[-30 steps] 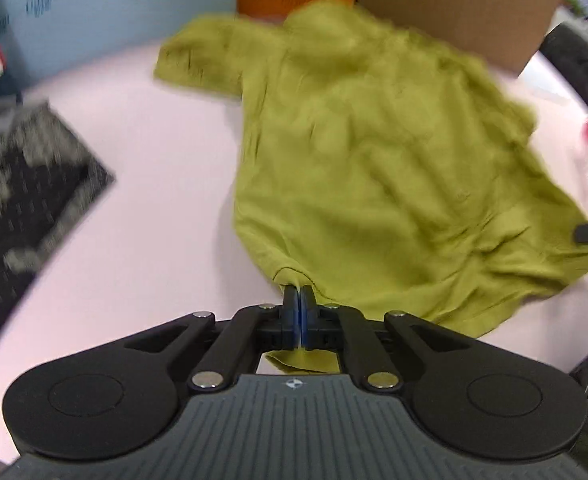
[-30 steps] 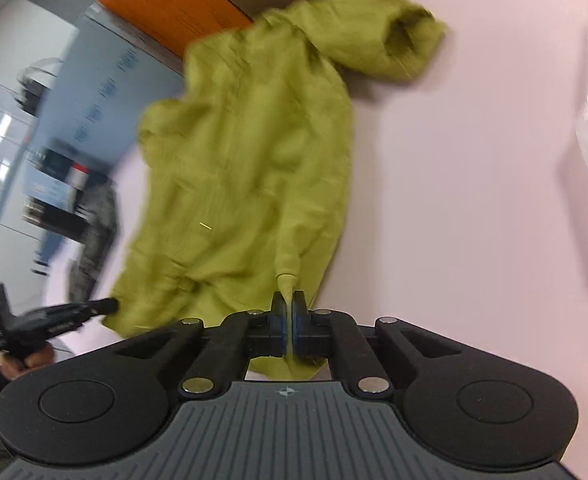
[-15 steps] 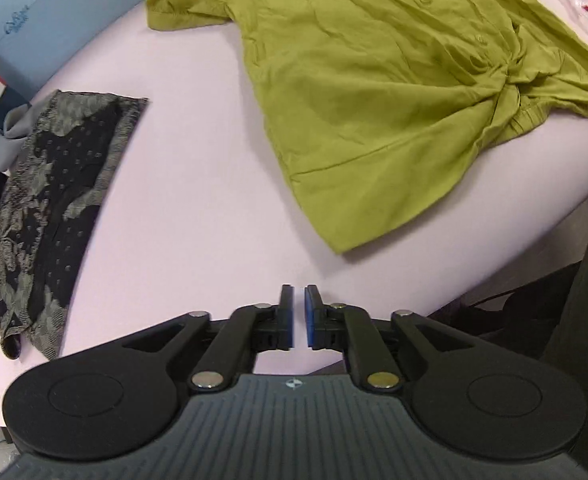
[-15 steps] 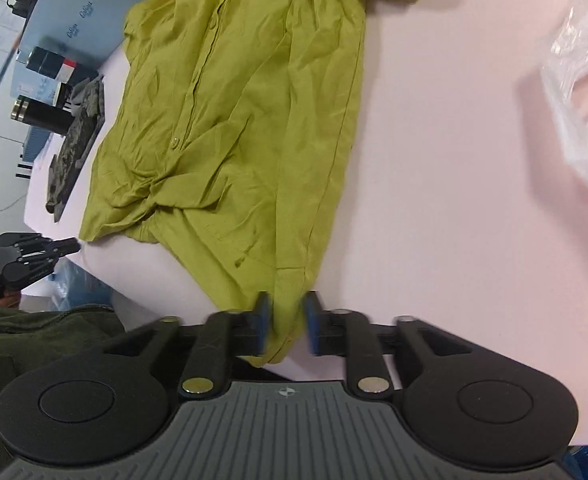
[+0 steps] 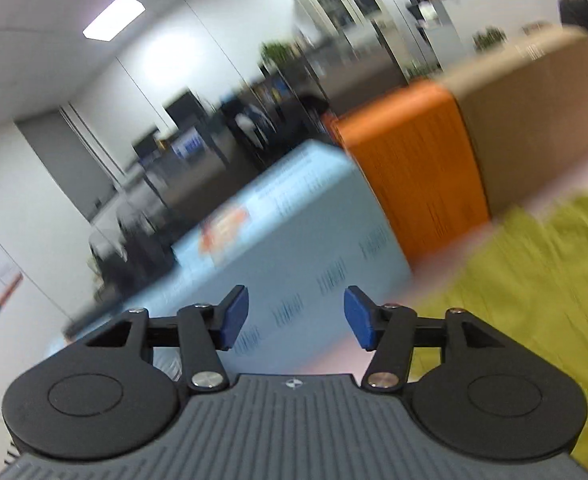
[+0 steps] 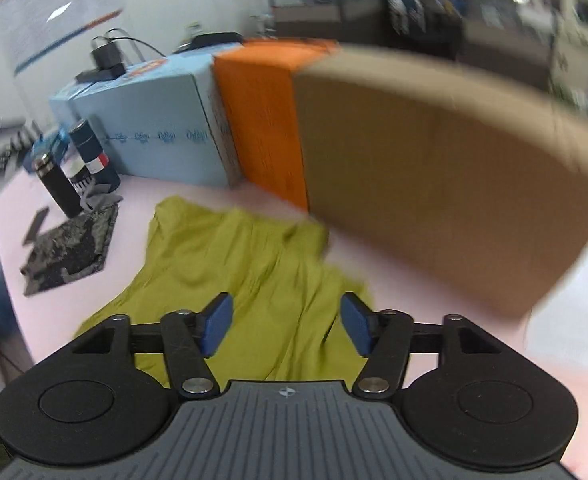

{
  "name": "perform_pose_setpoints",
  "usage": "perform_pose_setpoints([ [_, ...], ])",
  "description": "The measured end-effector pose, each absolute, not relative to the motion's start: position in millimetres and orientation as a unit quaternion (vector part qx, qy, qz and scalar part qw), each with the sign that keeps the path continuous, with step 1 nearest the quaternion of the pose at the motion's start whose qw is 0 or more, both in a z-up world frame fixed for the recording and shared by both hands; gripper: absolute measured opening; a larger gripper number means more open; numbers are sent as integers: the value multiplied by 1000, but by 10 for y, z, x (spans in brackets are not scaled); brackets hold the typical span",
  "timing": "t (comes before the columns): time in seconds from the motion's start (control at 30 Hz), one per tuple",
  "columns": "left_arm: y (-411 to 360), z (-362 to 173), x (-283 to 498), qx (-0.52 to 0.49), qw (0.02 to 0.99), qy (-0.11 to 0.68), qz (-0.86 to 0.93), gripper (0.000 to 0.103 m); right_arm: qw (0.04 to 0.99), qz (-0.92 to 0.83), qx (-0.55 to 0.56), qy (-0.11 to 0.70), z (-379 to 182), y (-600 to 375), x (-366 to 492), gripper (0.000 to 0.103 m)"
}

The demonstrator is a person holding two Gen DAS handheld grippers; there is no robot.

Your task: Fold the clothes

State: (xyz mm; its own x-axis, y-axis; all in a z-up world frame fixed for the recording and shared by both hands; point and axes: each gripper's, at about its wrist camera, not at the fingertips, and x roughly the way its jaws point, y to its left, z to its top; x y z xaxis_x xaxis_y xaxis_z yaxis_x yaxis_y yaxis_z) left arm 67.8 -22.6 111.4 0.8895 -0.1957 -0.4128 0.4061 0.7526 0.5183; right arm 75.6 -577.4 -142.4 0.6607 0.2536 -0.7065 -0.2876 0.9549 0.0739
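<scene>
An olive-green shirt (image 6: 234, 268) lies spread on the pink table (image 6: 414, 288). In the left wrist view it (image 5: 534, 288) fills the lower right, blurred by motion. My left gripper (image 5: 296, 316) is open and empty, raised and pointing toward the boxes at the back of the table. My right gripper (image 6: 286, 324) is open and empty, above the near part of the shirt.
A light blue box (image 6: 154, 132), an orange box (image 6: 262, 120) and a brown cardboard box (image 6: 434, 168) stand along the table's back. A folded dark patterned garment (image 6: 70, 252), a black bottle (image 6: 56, 184) and cans (image 6: 90, 152) are at the left.
Both grippers let go of the shirt's hem, opened wide and tilted up from the table toward the boxes. The shirt now lies flat on the table.
</scene>
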Motion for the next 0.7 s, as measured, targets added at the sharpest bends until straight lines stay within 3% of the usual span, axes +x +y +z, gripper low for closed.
perform_pose_setpoints([
  [0.1,-570,1136,1109,264,940,161,-142,52,932,145,-13,333,-1333,-5727,1210,65],
  [0.17,-841,839,1368,258,936,192,-144,52,936,138,46,321,-1580,-5761,1512,65],
  [0.4,-1756,-562,1905,277,890,304,-195,52,907,114,151,377,-2877,-5682,2387,60],
  [0.7,-2281,-1564,2499,216,847,434,-218,52,881,82,172,432,-3934,-5693,3060,60],
])
